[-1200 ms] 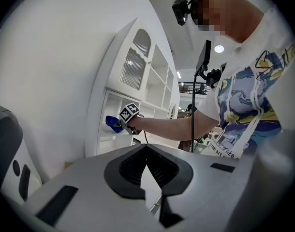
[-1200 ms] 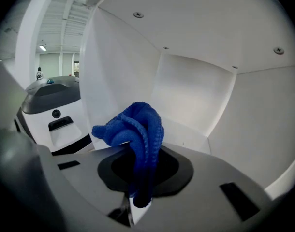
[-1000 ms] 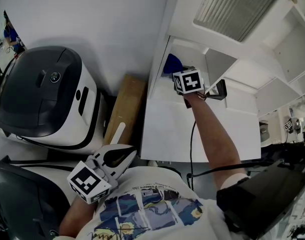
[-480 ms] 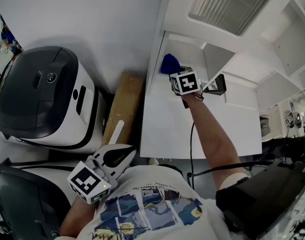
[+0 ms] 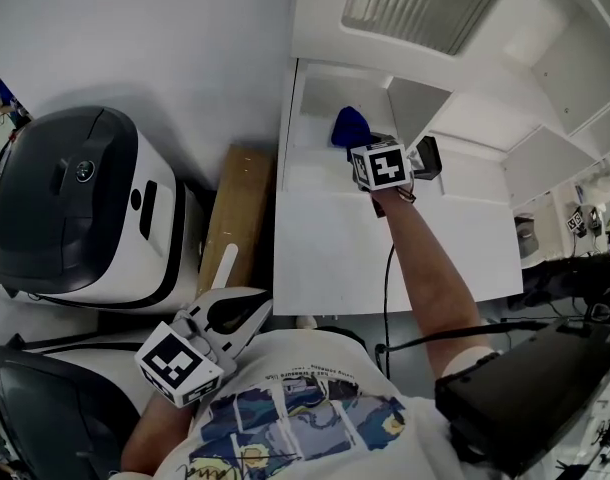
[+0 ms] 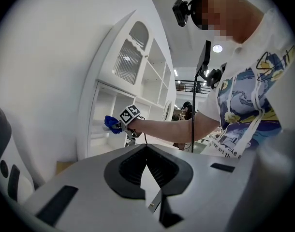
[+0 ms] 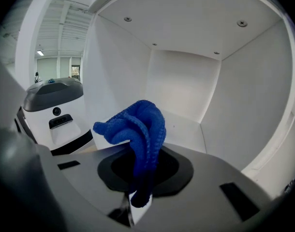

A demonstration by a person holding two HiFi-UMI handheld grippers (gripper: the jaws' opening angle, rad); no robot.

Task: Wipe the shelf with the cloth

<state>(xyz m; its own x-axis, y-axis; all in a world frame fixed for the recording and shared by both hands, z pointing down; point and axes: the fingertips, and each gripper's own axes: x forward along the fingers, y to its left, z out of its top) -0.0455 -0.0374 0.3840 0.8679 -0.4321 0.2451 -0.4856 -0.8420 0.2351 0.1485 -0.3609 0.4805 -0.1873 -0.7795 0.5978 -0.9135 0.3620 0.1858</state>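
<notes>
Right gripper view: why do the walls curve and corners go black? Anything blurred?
Right gripper view: wide-angle lens bows the white shelf compartment, corners black, blue knitted cloth sharp. Left gripper view: same bowing, a mosaic patch added afterwards. Head view: evenly lit, sharp.

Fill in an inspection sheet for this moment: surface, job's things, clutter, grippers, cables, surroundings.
Surface: shelf, white, no dirt visible.
Job's things: cloth, blue, bunched, raised inside the compartment; whether it touches the shelf cannot be told.
Clutter: nothing seen on the shelf.
Grippers: right gripper shut on the cloth; left gripper shut, empty, held low by the person's chest.
Cables: black cable running beside the right forearm.
Surroundings: white cabinet; brown board between it and a black-and-white machine; white wall behind.
</notes>
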